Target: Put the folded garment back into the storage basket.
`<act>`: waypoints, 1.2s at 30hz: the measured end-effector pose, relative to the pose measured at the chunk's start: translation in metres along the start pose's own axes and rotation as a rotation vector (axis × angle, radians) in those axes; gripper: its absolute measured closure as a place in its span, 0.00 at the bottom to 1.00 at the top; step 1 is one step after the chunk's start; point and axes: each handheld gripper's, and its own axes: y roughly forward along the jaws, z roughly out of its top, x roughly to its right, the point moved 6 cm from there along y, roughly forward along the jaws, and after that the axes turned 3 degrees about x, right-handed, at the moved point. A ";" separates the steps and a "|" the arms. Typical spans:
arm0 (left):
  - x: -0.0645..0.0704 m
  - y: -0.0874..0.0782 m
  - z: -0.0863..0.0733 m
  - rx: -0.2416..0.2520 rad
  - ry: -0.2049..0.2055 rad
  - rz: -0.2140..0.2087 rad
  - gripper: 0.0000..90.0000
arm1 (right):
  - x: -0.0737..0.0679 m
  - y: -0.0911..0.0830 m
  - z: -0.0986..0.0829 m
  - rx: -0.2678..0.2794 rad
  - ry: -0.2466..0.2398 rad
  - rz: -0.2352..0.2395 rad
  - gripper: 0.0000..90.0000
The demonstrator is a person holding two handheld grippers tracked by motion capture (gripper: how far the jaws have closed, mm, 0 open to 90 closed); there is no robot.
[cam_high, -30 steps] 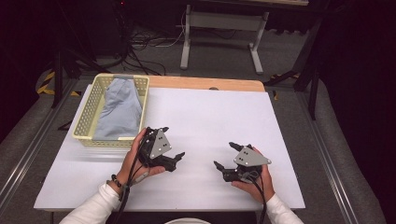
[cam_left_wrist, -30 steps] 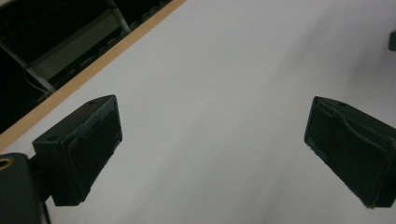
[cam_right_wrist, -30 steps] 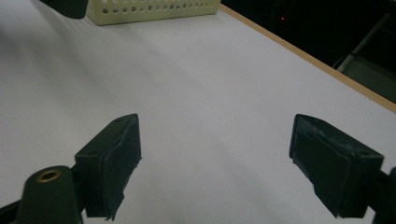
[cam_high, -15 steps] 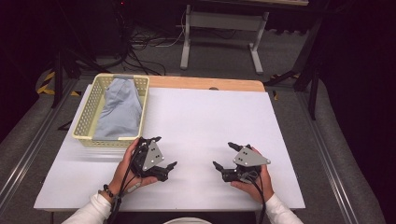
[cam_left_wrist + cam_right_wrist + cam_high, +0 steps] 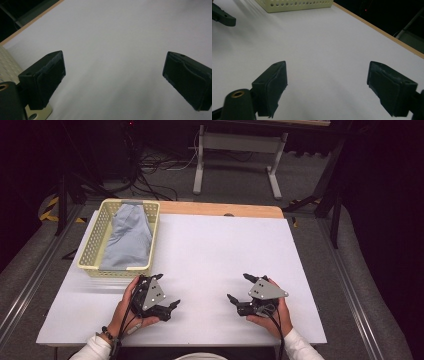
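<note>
Both grippers rest released on the white table (image 5: 215, 245), jaws wide apart: left gripper (image 5: 167, 292) just below the yellow basket (image 5: 90, 255) holding grey cloth (image 5: 127, 237), right gripper (image 5: 239, 289) well apart.

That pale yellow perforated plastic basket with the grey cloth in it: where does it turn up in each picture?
High view: pale yellow perforated plastic basket at upper left, on the white table.
Left gripper view: its corner at the left edge.
Right gripper view: its wall along the top.
Shared landmark: the table's wooden edge.
</note>
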 end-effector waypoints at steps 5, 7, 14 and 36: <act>-0.002 -0.003 -0.006 -0.011 -0.011 -0.002 0.06 | -0.001 0.000 -0.001 -0.001 -0.006 0.004 0.19; -0.003 -0.004 -0.008 -0.012 -0.014 0.006 0.06 | -0.001 0.000 -0.001 0.002 -0.005 0.004 0.19; -0.004 -0.011 -0.014 -0.016 -0.048 0.005 0.05 | -0.002 0.001 0.000 0.001 -0.008 0.006 0.19; -0.006 -0.014 -0.016 -0.012 -0.055 -0.009 0.05 | 0.000 0.004 0.000 0.010 0.018 -0.010 0.13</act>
